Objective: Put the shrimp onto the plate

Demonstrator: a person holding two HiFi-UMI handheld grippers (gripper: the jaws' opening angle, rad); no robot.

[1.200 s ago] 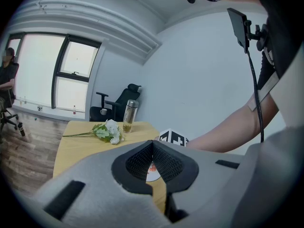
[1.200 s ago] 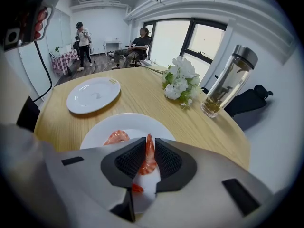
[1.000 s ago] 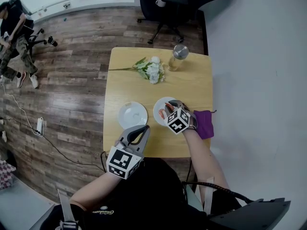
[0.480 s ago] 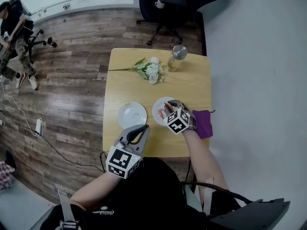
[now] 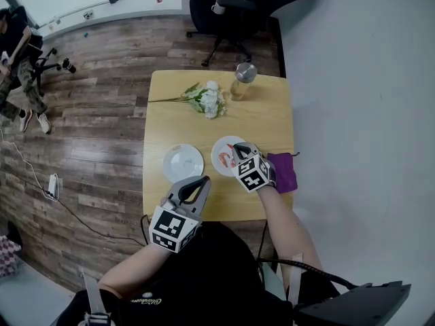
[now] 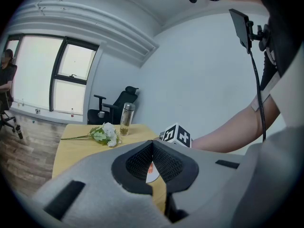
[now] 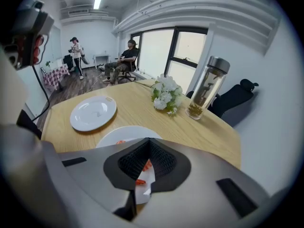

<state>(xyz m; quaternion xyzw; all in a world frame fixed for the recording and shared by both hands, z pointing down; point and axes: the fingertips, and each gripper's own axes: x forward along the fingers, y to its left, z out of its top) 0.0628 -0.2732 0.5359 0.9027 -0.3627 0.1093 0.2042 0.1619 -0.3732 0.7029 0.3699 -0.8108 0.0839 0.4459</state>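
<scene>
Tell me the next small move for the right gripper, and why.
Probably open the right gripper: its jaws are together over the shrimp, which lies loose on the nearer plate, while the other plate is bare. If that bare plate is the target, shut jaws cannot take the shrimp.

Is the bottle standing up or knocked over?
Standing up. The bottle stands straight on the table, cap end at the top, beside the flowers.
</scene>
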